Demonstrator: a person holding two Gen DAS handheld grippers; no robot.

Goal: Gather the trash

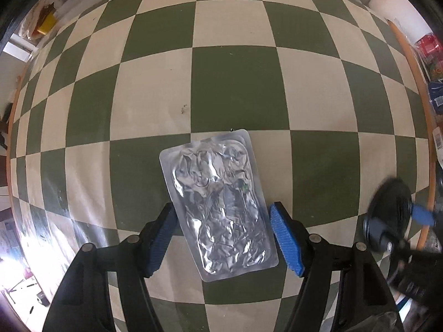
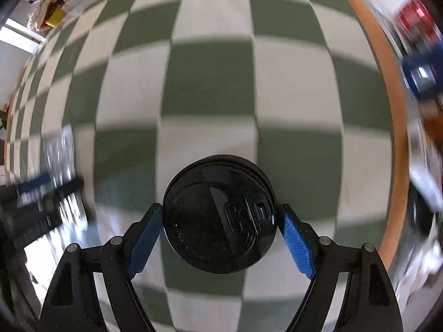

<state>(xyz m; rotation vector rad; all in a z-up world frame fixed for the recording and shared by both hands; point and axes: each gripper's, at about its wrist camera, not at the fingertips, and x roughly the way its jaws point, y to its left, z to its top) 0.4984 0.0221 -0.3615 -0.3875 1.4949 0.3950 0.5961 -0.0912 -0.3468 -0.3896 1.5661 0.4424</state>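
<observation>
A crumpled clear plastic blister pack (image 1: 221, 207) lies on the green and cream checkered tablecloth (image 1: 235, 83). My left gripper (image 1: 223, 221) is open, its blue pads on either side of the pack and not pressing it. My right gripper (image 2: 220, 221) is shut on a black plastic cup lid (image 2: 220, 215), held by its rim above the cloth. The lid (image 1: 390, 207) and right gripper also show, blurred, at the right of the left wrist view. The blister pack (image 2: 59, 160) shows blurred at the left of the right wrist view.
The round table's wooden edge (image 2: 387, 110) curves along the right. Beyond it are red and blue packages (image 2: 418, 55). A yellow item and bags (image 1: 44, 25) sit beyond the table's far left.
</observation>
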